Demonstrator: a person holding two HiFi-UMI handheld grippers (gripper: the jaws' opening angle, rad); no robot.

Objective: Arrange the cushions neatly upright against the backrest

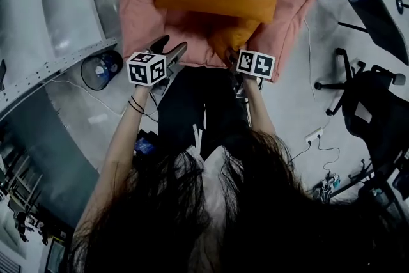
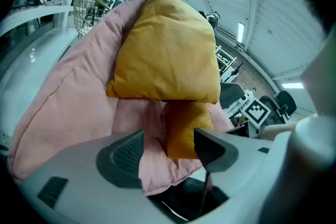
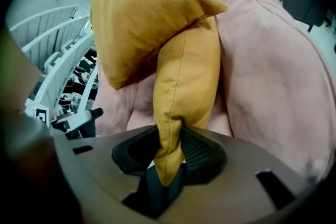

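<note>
The right gripper (image 3: 168,150) has its fingers (image 3: 202,152) pinching the near bottom corner of the lower yellow cushion (image 3: 185,86), with the fabric bunched between the ribbed pads and the corner tip hanging just below them. From that pinch the cushion's long axis runs up and away from the gripper, seen nearly edge-on, with its far end tucked under the upper yellow cushion (image 3: 142,13). That one lies broadside across it, one corner pointing toward the pink padded seat (image 3: 268,71). Both cushions rest on this seat. The left gripper (image 2: 168,147) has its fingers (image 2: 126,152) spread with nothing between them. The lower cushion (image 2: 186,128) and the seat's front edge lie just beyond their tips.
</note>
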